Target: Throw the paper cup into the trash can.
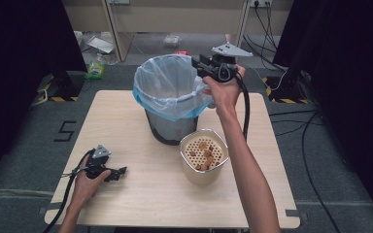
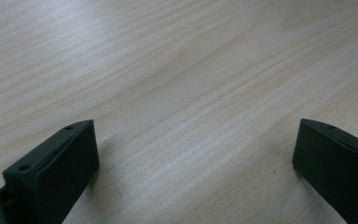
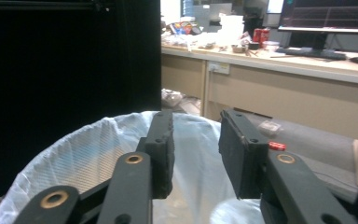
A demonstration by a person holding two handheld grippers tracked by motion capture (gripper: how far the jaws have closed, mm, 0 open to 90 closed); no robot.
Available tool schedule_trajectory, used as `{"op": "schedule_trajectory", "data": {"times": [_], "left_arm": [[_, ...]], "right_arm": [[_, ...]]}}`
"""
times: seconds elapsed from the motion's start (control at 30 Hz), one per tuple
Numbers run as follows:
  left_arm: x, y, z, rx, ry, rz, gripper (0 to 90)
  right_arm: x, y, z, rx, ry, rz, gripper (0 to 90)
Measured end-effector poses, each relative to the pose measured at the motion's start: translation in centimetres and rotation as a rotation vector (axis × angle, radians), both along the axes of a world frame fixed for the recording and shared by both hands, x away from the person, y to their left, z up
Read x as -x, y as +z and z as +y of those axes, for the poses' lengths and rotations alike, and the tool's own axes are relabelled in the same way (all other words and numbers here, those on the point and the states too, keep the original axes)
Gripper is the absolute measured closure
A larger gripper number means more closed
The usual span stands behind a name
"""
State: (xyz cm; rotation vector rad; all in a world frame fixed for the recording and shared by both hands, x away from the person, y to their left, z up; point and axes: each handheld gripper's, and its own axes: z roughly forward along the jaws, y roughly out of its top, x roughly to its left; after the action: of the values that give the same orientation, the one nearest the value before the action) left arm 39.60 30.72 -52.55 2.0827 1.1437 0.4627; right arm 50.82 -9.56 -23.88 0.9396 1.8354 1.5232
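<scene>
In the high view, the right gripper (image 1: 200, 64) is held up at the far right rim of the waste bin (image 1: 167, 124), its jaws pointing left over the bin's mouth, parted with nothing between them. The bin is lined with a pale blue plastic bag (image 1: 162, 87) folded over the rim. Just in front of the bin, touching or nearly touching its base, stands a cream container (image 1: 201, 172) with a perforated insert and some brown crumbly bits lying on it. The left gripper (image 1: 119, 172) rests on the light wooden table (image 1: 126, 121) near the front left corner, a hand around it, jaws pointing right. On the grey carpet left of the table a black "5" (image 1: 65, 131) is marked. Yellow-and-black hazard tape (image 1: 58, 98) edges the stand bases on both sides.

In the left gripper view, the two black jaws stand spread wide, low over bare wood grain, holding nothing.

In the right gripper view, the jaws stand partly open with an empty gap, above the bag-lined bin opening. Beyond are a black curtain (image 3: 65, 70), a beige counter (image 3: 284, 70) cluttered with small items, a red can (image 3: 261, 35) whose lettering is too small to read, and a dark monitor (image 3: 328, 14).
</scene>
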Motion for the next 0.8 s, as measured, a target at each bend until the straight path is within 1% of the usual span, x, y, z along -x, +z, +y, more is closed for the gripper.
{"op": "schedule_trajectory", "data": {"times": [0.07,0.1,0.2,0.3,0.4,0.47,0.53,0.67,0.77,0.8], "left_arm": [[0.0,0.0,0.0,0.000,0.000,0.000,0.0],[0.0,0.0,0.0,-0.001,0.000,0.001,0.0],[0.0,0.0,0.0,0.000,0.000,0.000,0.0],[0.0,0.0,0.0,0.000,0.000,0.000,0.0],[0.0,0.0,0.0,0.000,0.000,0.000,0.0],[0.0,0.0,0.0,0.000,0.000,0.000,0.0],[0.0,0.0,0.0,0.000,0.000,0.000,0.0],[0.0,0.0,0.0,0.000,0.000,0.000,0.0],[0.0,0.0,0.0,0.000,0.000,0.000,0.0],[0.0,0.0,0.0,0.000,0.000,0.000,0.0]], "right_arm": [[0.4,0.1,-0.9,0.002,-0.002,-0.001,63.2],[0.6,0.0,-1.3,0.008,-0.012,0.002,61.9],[1.2,-0.2,-2.8,0.056,-0.045,0.012,58.2],[1.9,-0.7,-4.5,0.070,-0.052,0.037,55.8],[2.6,-1.2,-6.0,0.093,-0.074,0.044,52.3],[3.1,-1.7,-6.8,0.107,-0.085,0.060,50.0],[3.6,-2.3,-7.6,0.126,-0.094,0.066,48.6],[4.8,-3.9,-8.9,0.133,-0.095,0.099,46.8],[5.7,-5.0,-9.8,0.167,-0.106,0.101,45.6],[6.1,-5.3,-10.1,0.172,-0.112,0.105,45.6]]}}
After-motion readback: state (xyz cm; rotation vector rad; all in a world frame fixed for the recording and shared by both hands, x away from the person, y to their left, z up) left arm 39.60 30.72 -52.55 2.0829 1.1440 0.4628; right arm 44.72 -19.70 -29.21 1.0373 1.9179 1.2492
